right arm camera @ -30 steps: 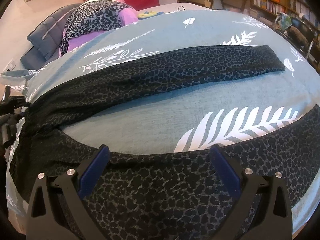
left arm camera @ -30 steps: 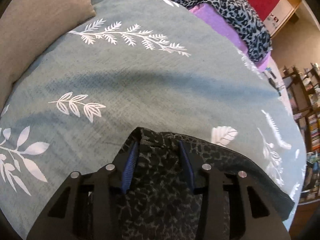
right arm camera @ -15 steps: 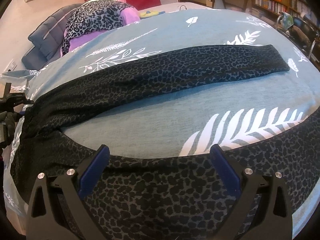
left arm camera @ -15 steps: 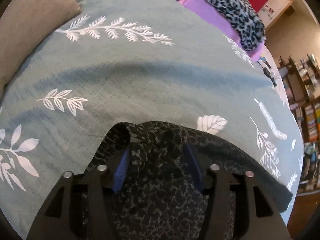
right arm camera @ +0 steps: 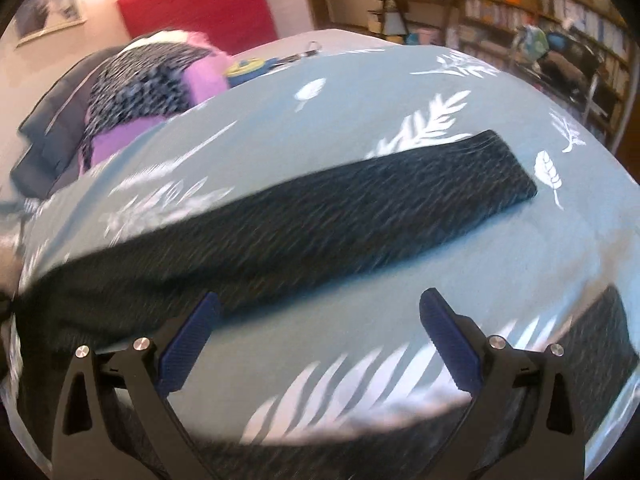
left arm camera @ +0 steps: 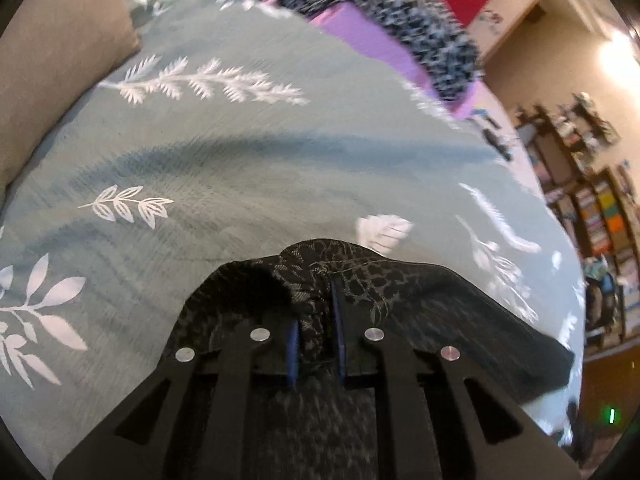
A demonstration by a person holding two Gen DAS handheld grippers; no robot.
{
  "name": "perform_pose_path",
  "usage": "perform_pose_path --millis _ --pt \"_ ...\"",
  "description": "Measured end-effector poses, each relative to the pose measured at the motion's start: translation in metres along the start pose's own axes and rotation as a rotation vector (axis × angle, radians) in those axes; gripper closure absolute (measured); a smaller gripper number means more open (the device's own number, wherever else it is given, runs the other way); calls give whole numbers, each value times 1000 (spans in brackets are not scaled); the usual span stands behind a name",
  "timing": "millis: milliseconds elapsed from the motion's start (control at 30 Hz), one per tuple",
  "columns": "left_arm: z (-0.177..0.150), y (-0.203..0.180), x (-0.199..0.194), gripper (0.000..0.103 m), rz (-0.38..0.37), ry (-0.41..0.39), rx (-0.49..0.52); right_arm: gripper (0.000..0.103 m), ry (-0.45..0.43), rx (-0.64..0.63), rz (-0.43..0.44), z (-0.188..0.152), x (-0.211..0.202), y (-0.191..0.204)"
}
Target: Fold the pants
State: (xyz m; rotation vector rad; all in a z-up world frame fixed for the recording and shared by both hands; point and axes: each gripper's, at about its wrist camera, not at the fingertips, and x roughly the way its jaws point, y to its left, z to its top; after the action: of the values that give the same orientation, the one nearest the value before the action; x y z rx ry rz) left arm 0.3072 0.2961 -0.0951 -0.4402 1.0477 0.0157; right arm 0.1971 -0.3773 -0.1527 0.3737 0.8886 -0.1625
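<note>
The pants (right arm camera: 320, 216) are dark grey with a black leopard print and lie spread on a teal bedspread with white leaf prints (left arm camera: 240, 152). In the right wrist view one leg stretches from lower left to upper right, and the other leg runs along the bottom edge (right arm camera: 592, 344). My left gripper (left arm camera: 316, 320) is shut on a bunched fold of the pants (left arm camera: 320, 276), at their waist end. My right gripper (right arm camera: 320, 312) is open and empty, lifted above the bedspread between the two legs. Both views are motion-blurred.
A beige pillow (left arm camera: 52, 64) lies at the left. A purple and leopard-print pile (right arm camera: 152, 92) lies at the far end of the bed by dark cushions (right arm camera: 44, 140). Bookshelves (right arm camera: 540, 12) line the right wall. A yellow-blue object (right arm camera: 246, 68) lies beyond the bedspread.
My left gripper has closed on the bunched pants fabric. My right gripper has risen and tilted up off the near leg, staying open.
</note>
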Motion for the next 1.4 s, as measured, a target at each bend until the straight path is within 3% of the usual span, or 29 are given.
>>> perform_pose_path --millis 200,433,667,967,1000,1067,1200,1267,1333,1400 --pt "-32 -1 -58 90 -114 -61 65 2 25 162 -22 61 33 -61" --pt "-78 6 -108 90 -229 -93 97 2 66 293 -30 108 74 -100" --pt "-118 26 -146 90 -288 -153 82 2 146 504 -25 120 112 -137" --pt "-136 29 -172 90 -340 -227 109 4 202 525 -102 132 129 -148" --pt "-136 30 -172 90 -340 -229 107 8 202 519 -118 132 129 -147" --pt "-136 35 -171 90 -344 -230 87 30 201 482 -182 134 128 -144" --pt "-135 44 -171 90 -352 -238 56 58 211 396 -227 131 123 -144" --pt "-134 47 -170 90 -349 -247 54 85 205 388 -199 125 114 -150" --pt "-131 49 -169 90 -354 -251 45 97 196 414 -146 119 102 -156" --pt "-129 52 -169 90 -362 -256 33 99 159 404 -119 114 81 -157"
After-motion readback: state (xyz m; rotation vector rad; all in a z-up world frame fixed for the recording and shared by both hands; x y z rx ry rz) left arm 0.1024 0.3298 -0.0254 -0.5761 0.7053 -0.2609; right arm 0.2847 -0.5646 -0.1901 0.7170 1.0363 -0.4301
